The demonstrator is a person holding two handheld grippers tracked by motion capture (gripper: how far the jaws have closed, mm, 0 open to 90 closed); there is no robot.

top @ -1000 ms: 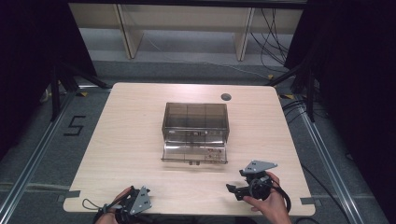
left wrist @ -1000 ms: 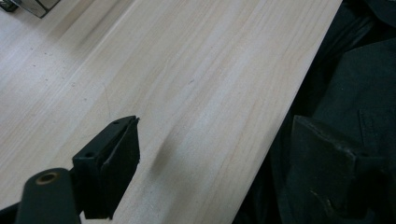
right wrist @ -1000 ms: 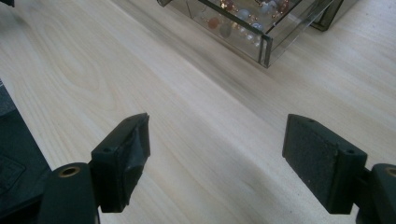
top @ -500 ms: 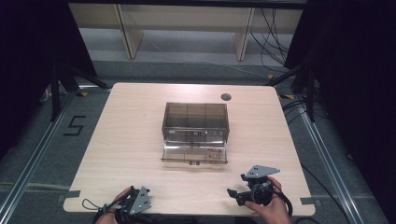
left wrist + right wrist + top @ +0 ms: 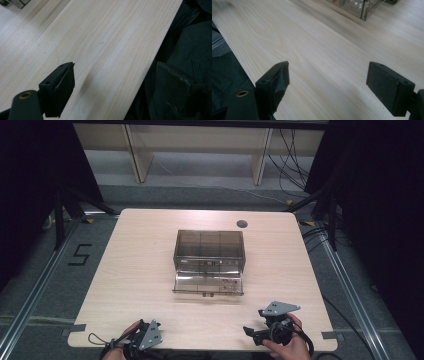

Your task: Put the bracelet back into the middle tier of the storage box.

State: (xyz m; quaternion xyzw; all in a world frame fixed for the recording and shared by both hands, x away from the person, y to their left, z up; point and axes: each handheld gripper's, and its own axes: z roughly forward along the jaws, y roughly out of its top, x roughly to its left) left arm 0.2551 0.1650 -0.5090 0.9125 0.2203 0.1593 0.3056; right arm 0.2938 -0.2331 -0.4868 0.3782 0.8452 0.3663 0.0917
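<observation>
- High view: your right tool (image 5: 255,334) and left tool (image 5: 131,349) sit at the pale wooden desk's (image 5: 140,270) near edge; the smoky clear plastic box (image 5: 209,261) lies well ahead, between them.
- Left gripper view: your left tool (image 5: 117,85) gapes empty over the desk edge.
- Right gripper view: your right tool (image 5: 328,82), just widening, holds nothing; the box (image 5: 359,7) lies far ahead.

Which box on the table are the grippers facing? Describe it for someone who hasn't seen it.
Start at the pale wooden table. Near its middle stands the box, smoky see-through plastic with inner dividers and a front flap folded down flat. The only other thing nearby is a small dark round spot behind it.
</observation>
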